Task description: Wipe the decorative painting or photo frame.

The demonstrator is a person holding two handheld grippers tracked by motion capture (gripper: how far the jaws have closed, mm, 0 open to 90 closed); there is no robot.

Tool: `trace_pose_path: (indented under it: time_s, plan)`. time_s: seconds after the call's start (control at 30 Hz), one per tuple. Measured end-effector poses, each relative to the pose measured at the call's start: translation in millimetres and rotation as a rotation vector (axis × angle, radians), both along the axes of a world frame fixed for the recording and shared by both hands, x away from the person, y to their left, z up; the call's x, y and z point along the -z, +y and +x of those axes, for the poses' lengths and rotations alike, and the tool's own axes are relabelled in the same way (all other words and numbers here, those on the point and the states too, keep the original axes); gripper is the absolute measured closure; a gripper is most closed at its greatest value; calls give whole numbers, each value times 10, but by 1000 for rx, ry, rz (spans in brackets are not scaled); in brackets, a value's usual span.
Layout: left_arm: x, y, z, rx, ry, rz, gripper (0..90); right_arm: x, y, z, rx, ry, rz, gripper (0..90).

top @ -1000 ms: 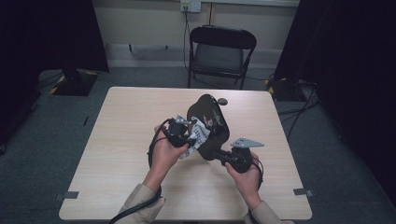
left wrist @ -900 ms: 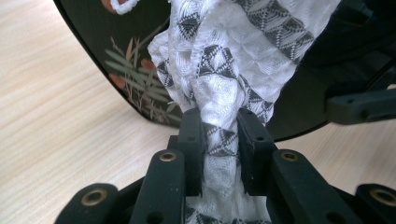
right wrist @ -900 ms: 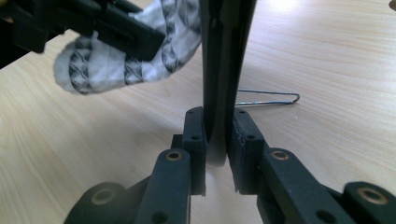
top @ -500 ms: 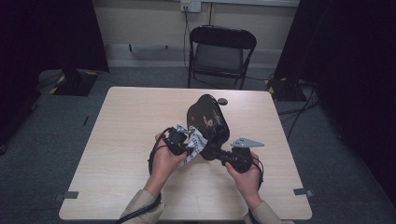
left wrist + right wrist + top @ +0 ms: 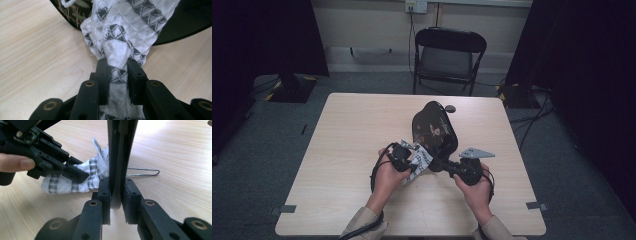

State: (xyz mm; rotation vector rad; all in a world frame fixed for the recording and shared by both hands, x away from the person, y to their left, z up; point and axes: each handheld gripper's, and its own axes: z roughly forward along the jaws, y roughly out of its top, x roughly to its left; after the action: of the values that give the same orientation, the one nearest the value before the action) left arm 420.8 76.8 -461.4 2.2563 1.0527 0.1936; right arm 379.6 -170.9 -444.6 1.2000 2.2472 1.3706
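Note:
A black oval plate (image 5: 434, 129) with a floral pattern stands tilted up on edge above the table's middle. My right gripper (image 5: 441, 165) is shut on its near rim; in the right gripper view the jaws (image 5: 116, 195) clamp the thin black plate (image 5: 121, 150). My left gripper (image 5: 413, 159) is shut on a white cloth (image 5: 421, 162) with grey triangles, held against the plate's lower left face. In the left gripper view the bunched cloth (image 5: 120, 37) sits between the jaws (image 5: 117, 72), with the plate (image 5: 185, 22) just behind. The right gripper view shows the left gripper (image 5: 75, 173) with the cloth (image 5: 72, 185) hanging from it.
The pale wooden table (image 5: 342, 145) has its front edge near the person's sleeves. A small dark round object (image 5: 450, 108) lies behind the plate. A thin wire loop (image 5: 143, 173) lies on the table beyond the plate. A black folding chair (image 5: 449, 55) stands past the far edge.
My left gripper has come down and toward the person with the cloth, sliding along the plate's face. The right gripper and the plate have stayed put.

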Motion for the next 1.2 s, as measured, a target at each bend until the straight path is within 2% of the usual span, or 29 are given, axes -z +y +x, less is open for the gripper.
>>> trace_pose_path:
  time_s: [0.17, 0.37, 0.47, 0.57, 0.8, 0.83, 0.87, 0.9, 1.07, 1.2]
  plan:
    - [55, 20, -20, 3, 10, 10, 736, -2, -2, -4, 0, 2, -2, 786]
    - [47, 47, -44, 8, 13, 25, 736, -1, -5, -5, -2, -1, -5, 786]
    - [19, 102, -57, 7, 23, 14, 737, -4, -5, -10, -5, -6, -6, 780]
    - [-62, 179, -68, -7, 17, -26, 737, -11, -4, -17, -4, -10, -3, 772]
    - [-476, 335, -40, -35, -43, -80, 736, 10, 2, -15, -7, -4, -10, 775]
    - [-621, 371, -24, -43, -68, -91, 737, 10, -2, -15, -7, -5, -11, 781]
    - [-621, 371, -24, -43, -68, -91, 737, 10, -2, -15, -7, -5, -11, 781]
    - [-700, 387, -18, -45, -73, -96, 737, 10, -3, -15, -5, -4, -9, 784]
    - [-1086, 376, 15, -52, -132, -145, 737, 9, -2, -14, -6, -3, -12, 785]
    - [-1332, 319, 49, -23, -162, -172, 737, 8, -4, -15, -3, -3, -13, 787]
